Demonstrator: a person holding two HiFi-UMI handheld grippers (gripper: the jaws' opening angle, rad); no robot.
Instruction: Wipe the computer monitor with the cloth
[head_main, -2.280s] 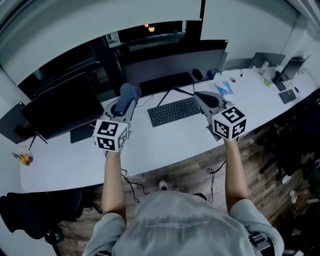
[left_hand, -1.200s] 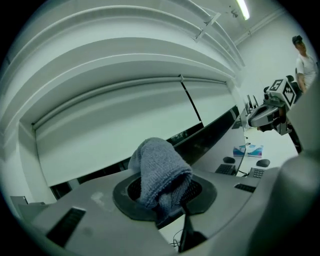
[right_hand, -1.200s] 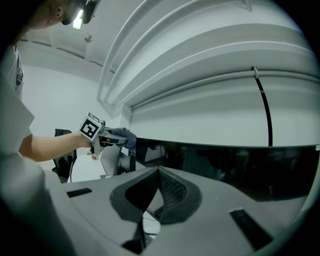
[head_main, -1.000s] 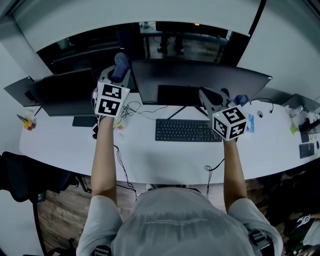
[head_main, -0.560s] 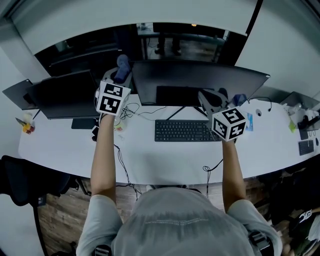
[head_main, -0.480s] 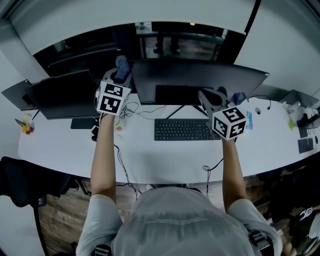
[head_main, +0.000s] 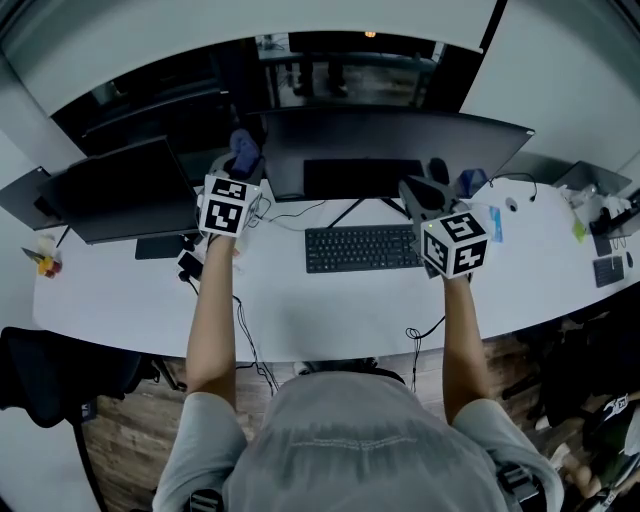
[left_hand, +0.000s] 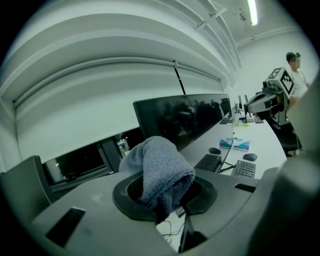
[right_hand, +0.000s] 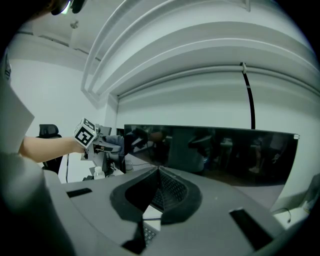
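Left gripper view: cloth (left_hand: 160, 167) clamped in left claw (left_hand: 167, 197), beside the monitor (left_hand: 185, 117); right claw (right_hand: 159, 172) together, empty.

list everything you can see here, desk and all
cloth: one, blue-grey, clamped in the left gripper
wide monitor: one, black, back centre of the desk
side monitor: one, black, desk's left
keyboard: one, black, in front of the wide monitor
desk: one, white, curved
chair: one, black, lower left
left gripper: grey, shut on the cloth, by the wide monitor's left edge
right gripper: grey, jaws together, empty, near the keyboard's right end
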